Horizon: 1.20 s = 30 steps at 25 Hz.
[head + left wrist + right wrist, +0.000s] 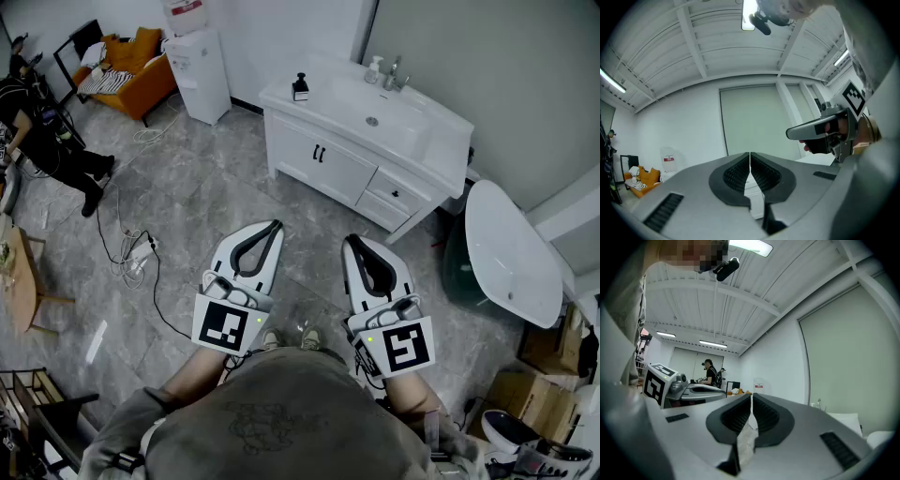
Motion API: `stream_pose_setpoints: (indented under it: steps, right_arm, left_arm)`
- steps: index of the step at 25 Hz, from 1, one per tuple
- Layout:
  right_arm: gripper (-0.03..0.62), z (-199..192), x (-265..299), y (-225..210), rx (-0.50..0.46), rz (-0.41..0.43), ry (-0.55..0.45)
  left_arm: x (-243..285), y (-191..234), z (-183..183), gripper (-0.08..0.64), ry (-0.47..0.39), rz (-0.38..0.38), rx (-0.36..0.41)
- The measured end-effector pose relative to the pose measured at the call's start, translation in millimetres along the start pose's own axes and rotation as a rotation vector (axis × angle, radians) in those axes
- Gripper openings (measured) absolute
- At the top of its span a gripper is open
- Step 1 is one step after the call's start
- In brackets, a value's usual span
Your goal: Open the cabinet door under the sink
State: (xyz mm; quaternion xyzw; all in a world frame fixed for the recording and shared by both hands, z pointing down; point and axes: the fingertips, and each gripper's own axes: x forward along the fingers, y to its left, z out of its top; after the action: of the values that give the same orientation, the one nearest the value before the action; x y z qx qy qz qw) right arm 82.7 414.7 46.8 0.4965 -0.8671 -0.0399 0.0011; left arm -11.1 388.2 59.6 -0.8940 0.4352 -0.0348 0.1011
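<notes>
The step in hand looks like the approach, with the task not yet begun. Both tools sit idle at the lower middle of the head view. The left gripper (275, 225) has its ribbed black pads (737, 174) pressed flat together with nothing between them, and the right gripper (352, 240) is likewise clenched on air.

The white panelled cabinet door (339, 172) stands closed in the upper middle of the frame, under the glossy white basin top (412, 131). It is well apart from both tools, across grey marbled floor tiles (206, 197).

To do the step well, one gripper probably needs its jaws spread before arriving. It would then close on one of the small black bar handles (319, 153) at the seam between the doors and pull along the door's arc. The handles look slim and smooth, so a centred bite should hold best.
</notes>
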Motion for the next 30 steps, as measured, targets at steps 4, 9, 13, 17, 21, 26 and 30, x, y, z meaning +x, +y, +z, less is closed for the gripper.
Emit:
stream_pose_setpoints:
  steps: [4, 9, 13, 17, 21, 26, 30]
  right_arm:
    - [0.035, -1, 4, -7, 0.008, 0.005, -0.005]
    - [0.035, -5, 4, -10, 0.031, 0.003, -0.009]
    - [0.035, -8, 5, -16, 0.039, 0.001, -0.006]
    - [0.035, -13, 6, -23, 0.047, 0.005, 0.006]
    - [0.035, -21, 6, -33, 0.062, 0.010, 0.015]
    - [0.035, -33, 7, -55, 0.068, 0.021, 0.020]
    - [0.035, -42, 6, -75, 0.081, 0.036, 0.026]
  left_arm:
    - [9, -2, -1, 0.020, -0.007, 0.002, 0.034]
    - [11, -5, -3, 0.020, -0.003, 0.001, 0.023]
    - [16, -6, -4, 0.020, -0.001, 0.004, 0.023]
    - [22, -9, -5, 0.020, 0.010, 0.009, 0.012]
    - [32, -14, -10, 0.020, 0.026, 0.008, 0.003]
    - [54, -23, -13, 0.020, 0.011, 0.007, -0.008]
    - [72, -32, -21, 0.020, 0.044, 0.012, -0.007]
